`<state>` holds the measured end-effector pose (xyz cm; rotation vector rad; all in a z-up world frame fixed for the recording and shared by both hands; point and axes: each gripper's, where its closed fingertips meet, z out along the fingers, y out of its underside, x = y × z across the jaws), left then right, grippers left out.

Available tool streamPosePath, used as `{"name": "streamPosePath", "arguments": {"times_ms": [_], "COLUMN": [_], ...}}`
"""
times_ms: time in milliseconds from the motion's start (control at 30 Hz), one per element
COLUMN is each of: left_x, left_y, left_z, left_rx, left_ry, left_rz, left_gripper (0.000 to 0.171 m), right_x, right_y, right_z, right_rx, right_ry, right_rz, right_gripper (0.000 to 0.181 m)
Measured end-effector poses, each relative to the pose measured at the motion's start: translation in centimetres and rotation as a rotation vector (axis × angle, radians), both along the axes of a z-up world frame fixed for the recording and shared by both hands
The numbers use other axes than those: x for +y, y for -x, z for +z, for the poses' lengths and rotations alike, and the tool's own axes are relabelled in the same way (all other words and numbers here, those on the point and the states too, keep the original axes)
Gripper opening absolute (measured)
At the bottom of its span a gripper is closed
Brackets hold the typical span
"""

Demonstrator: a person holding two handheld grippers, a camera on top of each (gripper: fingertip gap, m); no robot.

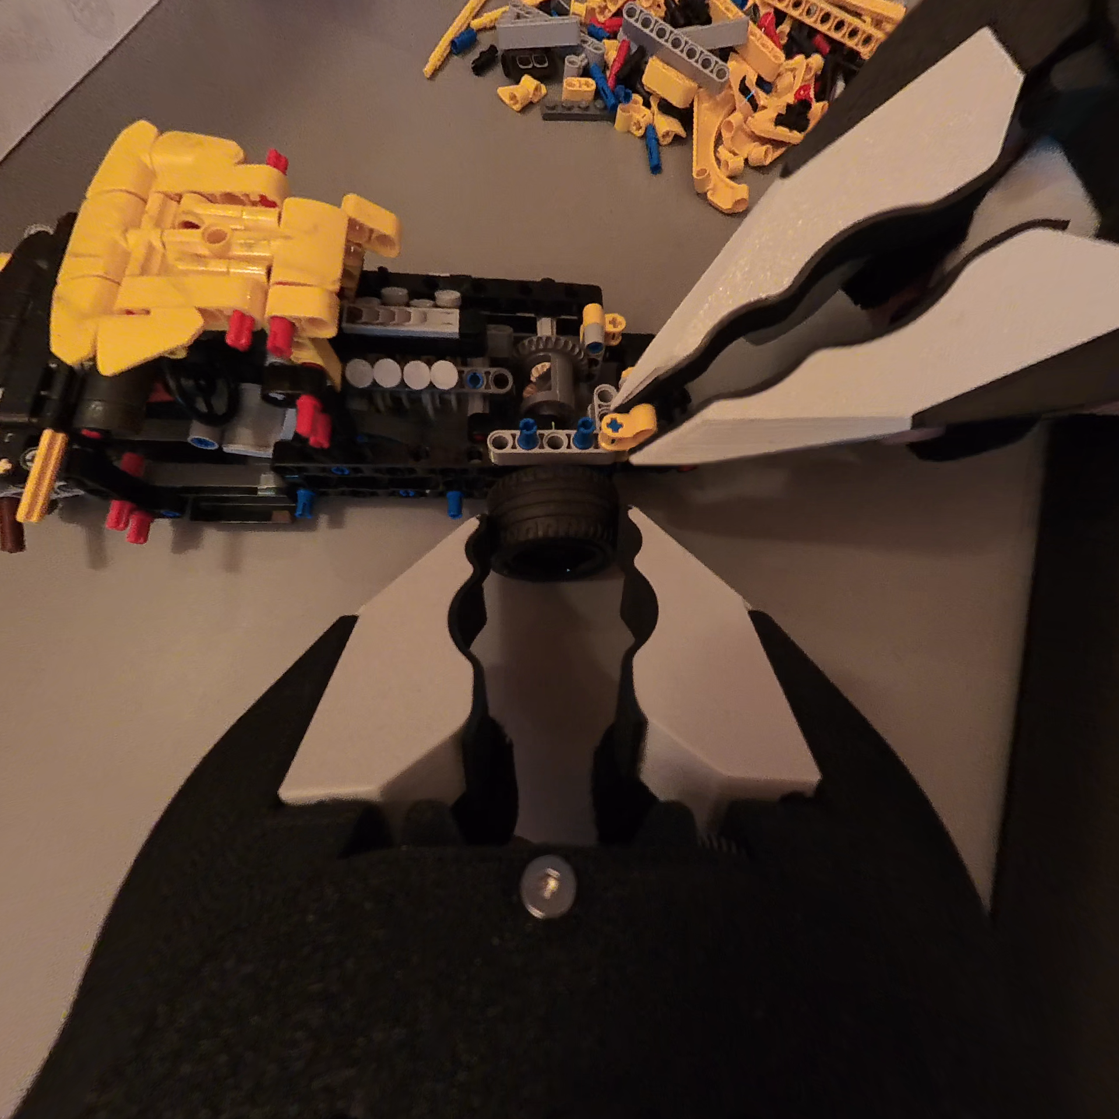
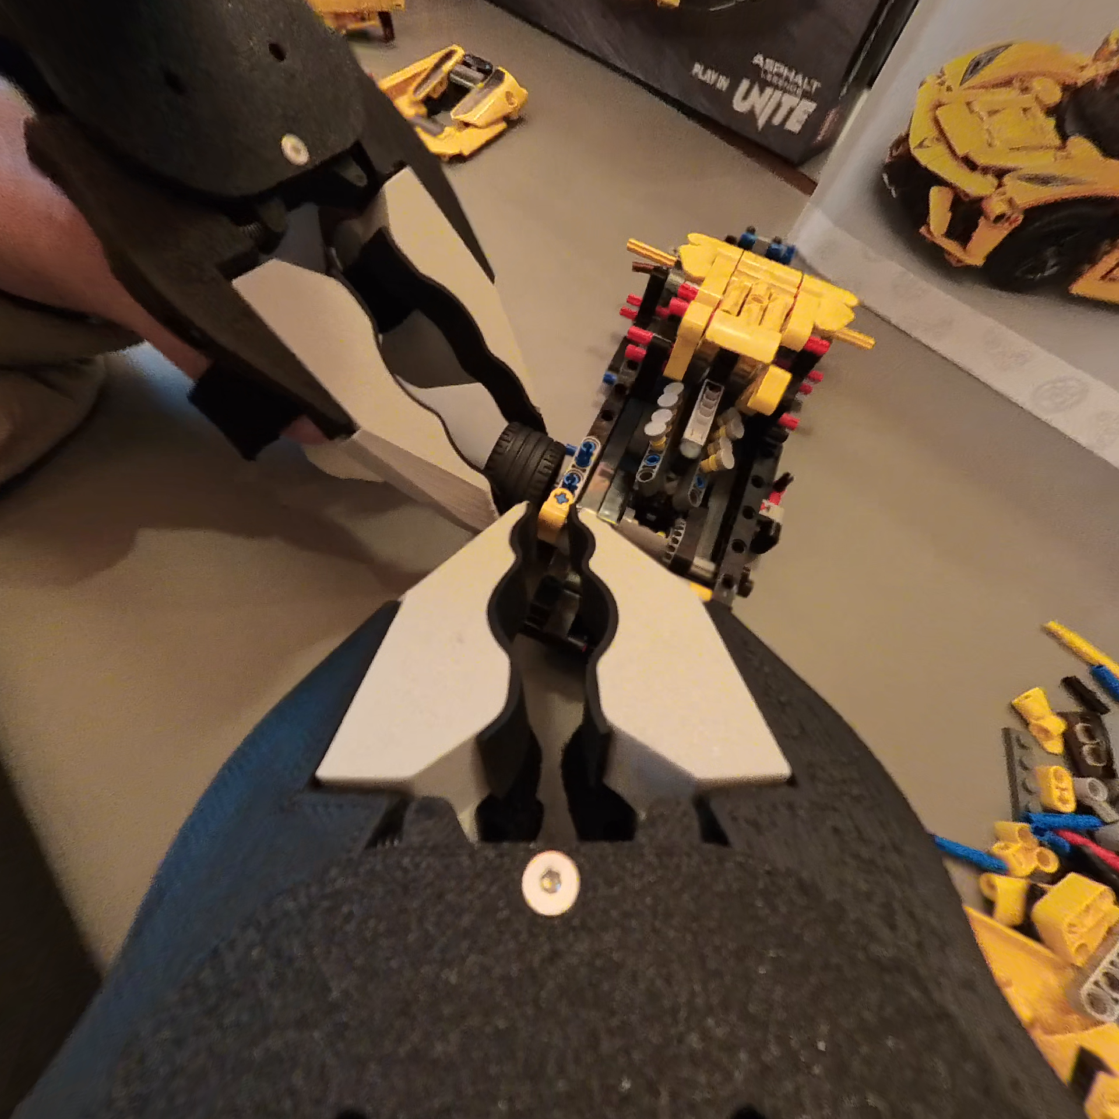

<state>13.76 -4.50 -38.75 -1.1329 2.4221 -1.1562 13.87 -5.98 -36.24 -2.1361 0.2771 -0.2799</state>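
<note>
A partly built black and yellow brick car chassis lies on the grey table; it also shows in the right wrist view. My left gripper is shut on a black rubber wheel mounted at the chassis's near side. It enters the right wrist view from the upper left, on the same wheel. My right gripper is shut on a small yellow connector at the chassis's end corner. In the left wrist view it pinches that connector beside a grey beam with blue pins.
A pile of loose yellow, grey, blue and red pieces lies at the back, also at the right. A yellow sub-assembly, a dark box and a printed picture of a yellow car stand beyond. A hand holds the left gripper. Only a small space, under 4 cm, lies between the two pairs of fingers. The yellow car is about equally far from each gripper, around 25 cm.
</note>
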Motion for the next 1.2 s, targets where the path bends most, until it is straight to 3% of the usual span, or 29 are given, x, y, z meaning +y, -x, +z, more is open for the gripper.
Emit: {"name": "streamPosePath", "arguments": {"times_ms": [133,367,500,667,733,767,933,1200], "left_x": [-0.3,-0.8,-0.2,0.1,0.8,0.8,0.1,-1.0], "left_y": [-0.2,-0.7,-0.2,-1.0,-1.7,-1.9,-2.8,-3.2], "left_z": [-0.1,0.1,0.1,4.4,5.2,4.9,3.7,1.9], "left_rx": [-0.042,-0.066,-0.064,-0.216,-0.254,-0.233,-0.101,-0.173], "left_ry": [-0.053,-0.096,-0.116,0.058,0.104,0.126,0.311,0.159], "left_rz": [0.004,0.013,0.005,0.041,0.087,0.093,0.105,0.059], "left_gripper": [0.039,0.038,0.039,0.041,0.033,0.026,0.021,0.014], "right_x": [-0.1,-0.4,-0.1,-0.5,-0.6,-0.5,-0.4,-0.5], "right_y": [-0.3,-1.0,-0.4,-0.8,-0.7,-0.5,-0.6,-0.7], "right_z": [0.5,1.2,0.5,0.1,0.1,0.1,0.0,0.0], "right_rx": [0.153,0.181,0.2,0.153,0.152,0.163,0.206,0.235], "right_ry": [-0.096,-0.184,-0.15,-0.107,-0.11,-0.112,-0.134,-0.131], "right_rz": [-0.038,-0.061,-0.007,-0.01,-0.003,0.005,0.004,-0.006], "right_gripper": [0.005,0.005,0.005,0.006,0.006,0.006,0.006,0.006]}}
